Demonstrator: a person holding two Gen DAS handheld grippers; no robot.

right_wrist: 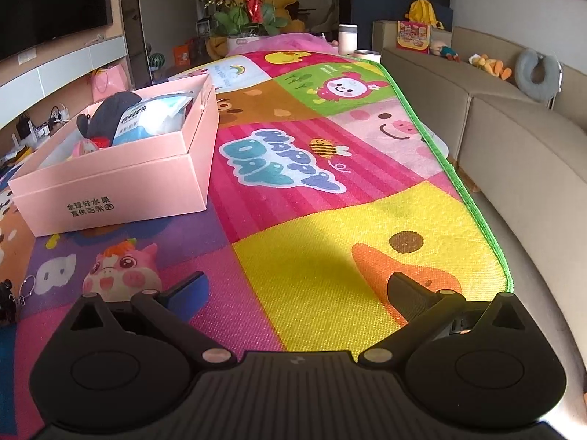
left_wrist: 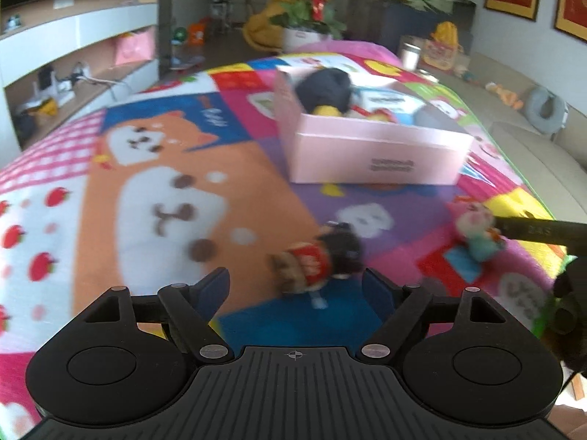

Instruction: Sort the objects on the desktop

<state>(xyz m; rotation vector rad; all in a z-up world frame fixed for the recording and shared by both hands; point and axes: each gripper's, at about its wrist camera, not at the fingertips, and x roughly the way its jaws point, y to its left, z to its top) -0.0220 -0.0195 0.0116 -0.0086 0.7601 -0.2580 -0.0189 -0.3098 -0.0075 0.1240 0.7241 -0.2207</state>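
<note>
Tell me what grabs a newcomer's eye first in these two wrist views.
The patchwork cartoon play mat covering the table dominates both views. On its far left stands an open pink box already holding items, including something dark. Nearer lie two loose toys: a pink pig plush just beyond the open right gripper, and a blurred dark plush with a red top between the fingers of the open left gripper.

Both wrist views look low along the mat (right_wrist: 330, 220), sharing the pink box (left_wrist: 374, 154) ahead.
</note>
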